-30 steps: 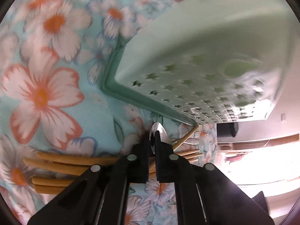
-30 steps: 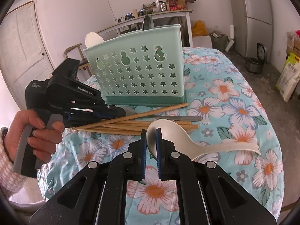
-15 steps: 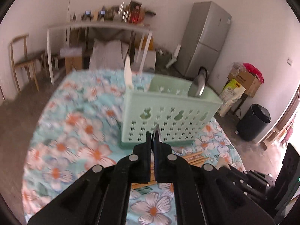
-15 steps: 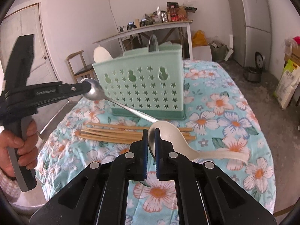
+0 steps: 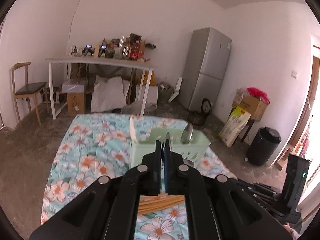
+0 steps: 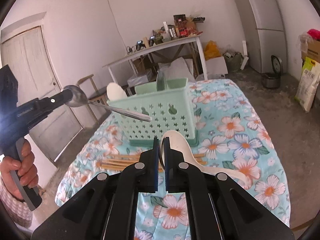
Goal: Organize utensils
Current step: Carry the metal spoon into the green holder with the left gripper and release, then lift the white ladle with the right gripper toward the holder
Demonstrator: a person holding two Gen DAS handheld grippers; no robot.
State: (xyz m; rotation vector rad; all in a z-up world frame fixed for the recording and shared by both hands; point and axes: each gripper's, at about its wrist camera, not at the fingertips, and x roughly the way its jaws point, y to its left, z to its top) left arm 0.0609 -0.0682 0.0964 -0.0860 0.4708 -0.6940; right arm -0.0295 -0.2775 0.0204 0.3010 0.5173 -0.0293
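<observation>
A mint green utensil basket with star holes stands on the flowered tablecloth; it also shows in the left wrist view. It holds a white spoon and a metal spoon. My left gripper is shut on a metal spoon by its bowl and holds it in the air left of the basket, handle pointing at it. My right gripper is shut on the bowl rim of a white ladle in front of the basket. Wooden chopsticks lie on the cloth.
The table's edges fall off to the left and right. Behind it stand a white side table with clutter, a wooden chair, a grey fridge and a black bin.
My left gripper has lifted the metal spoon off the cloth beside the chopsticks and raised it well above the table. My right gripper keeps its hold on the ladle and has risen a little.
</observation>
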